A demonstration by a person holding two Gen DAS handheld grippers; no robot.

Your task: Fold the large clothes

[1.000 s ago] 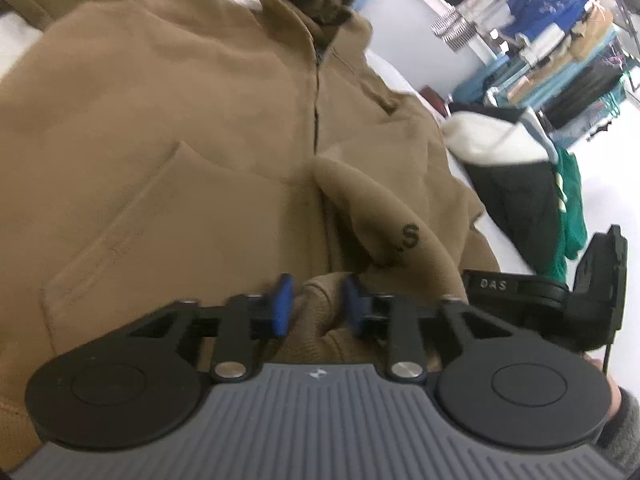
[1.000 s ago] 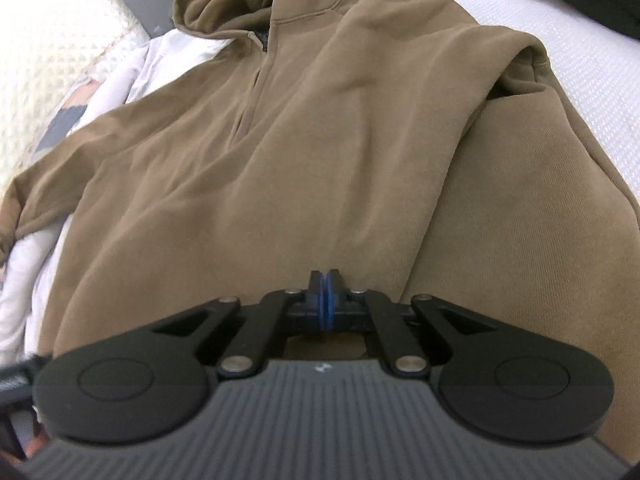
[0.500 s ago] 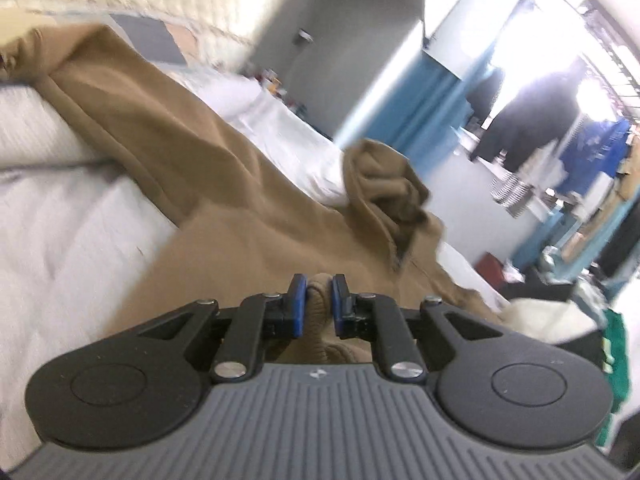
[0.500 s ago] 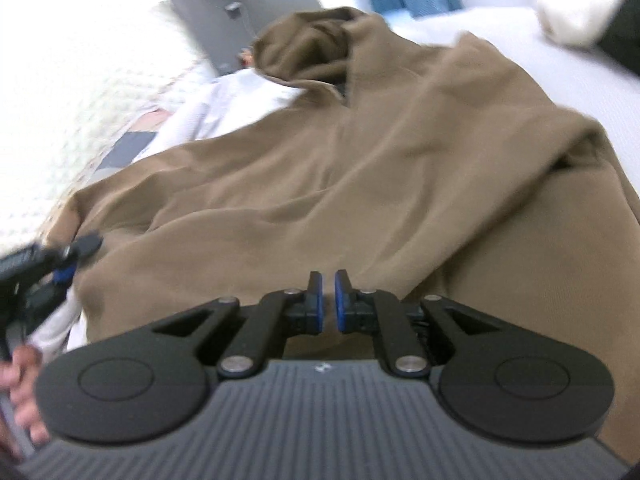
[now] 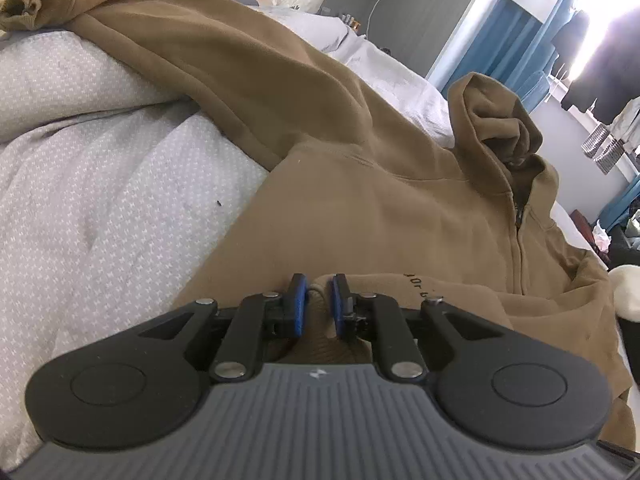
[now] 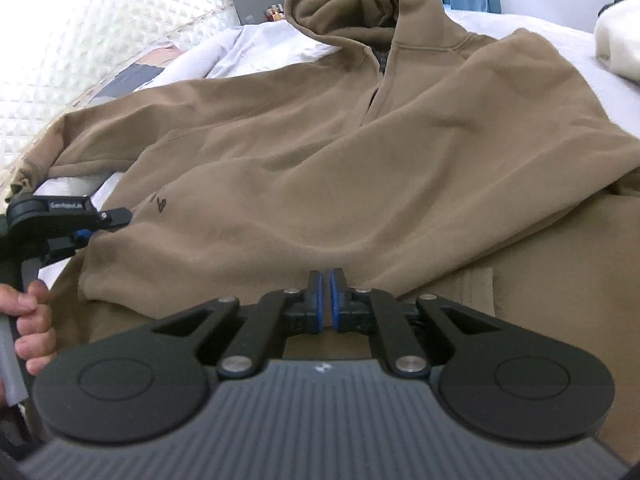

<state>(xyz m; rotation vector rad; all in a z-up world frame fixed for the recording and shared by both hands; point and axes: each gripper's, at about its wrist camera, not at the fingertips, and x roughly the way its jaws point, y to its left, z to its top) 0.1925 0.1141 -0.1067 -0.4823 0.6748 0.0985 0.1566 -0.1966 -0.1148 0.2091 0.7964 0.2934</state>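
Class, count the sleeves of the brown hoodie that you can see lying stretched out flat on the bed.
1. One sleeve stretches away to the upper left across the bed, ending in its cuff. The other sleeve cannot be made out; it may be folded over the body.

Tan-brown hoodie [image 5: 360, 208], white dotted bedspread [image 5: 100, 208], blue curtains [image 5: 500, 32], blue-padded black tool [image 5: 318, 304]

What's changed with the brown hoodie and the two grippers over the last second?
The left gripper closed onto the ribbed cuff of the brown hoodie and carried that sleeve across the front toward the bedsheet side. The right gripper stayed shut low on the hoodie, whether on fabric is unclear. The hood remained unfolded.
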